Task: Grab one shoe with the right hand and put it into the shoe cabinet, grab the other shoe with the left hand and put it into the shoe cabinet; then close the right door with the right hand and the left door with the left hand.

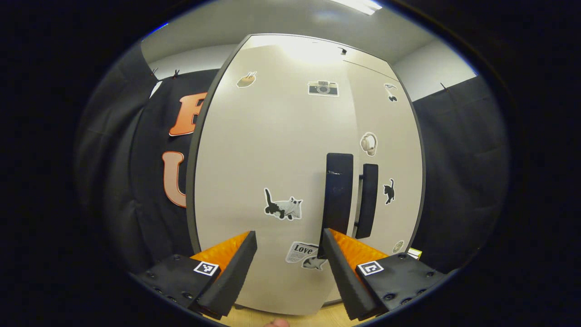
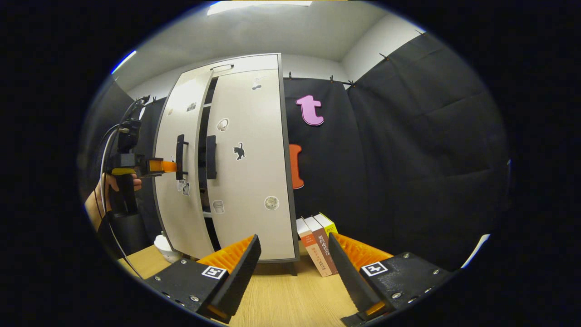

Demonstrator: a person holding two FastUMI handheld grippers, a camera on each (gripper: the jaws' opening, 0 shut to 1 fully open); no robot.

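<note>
The left gripper has its fingers spread wide with nothing between them, and it faces the shoe cabinet at close range. Straight ahead is the left door, pale and dotted with stickers; its dark handle rises just above the gripper's right-hand finger. Beyond that handle, farther to the right, is the right door with its own dark handle.

In the right gripper view, the right gripper is also spread wide and empty, hanging over a light wooden worktop. The cabinet stands ahead and to its left. The right door looks shut or almost shut, while the left door stands a little ajar, with a dark gap between the two showing shelf edges. Far to the left, a hand holds the left gripper with its tips at the left door's handle. Whether they touch it I cannot tell.

Just ahead, between the right gripper's fingers, a few books lean beside the cabinet. Black cloth hangs behind, under a white ceiling.
</note>
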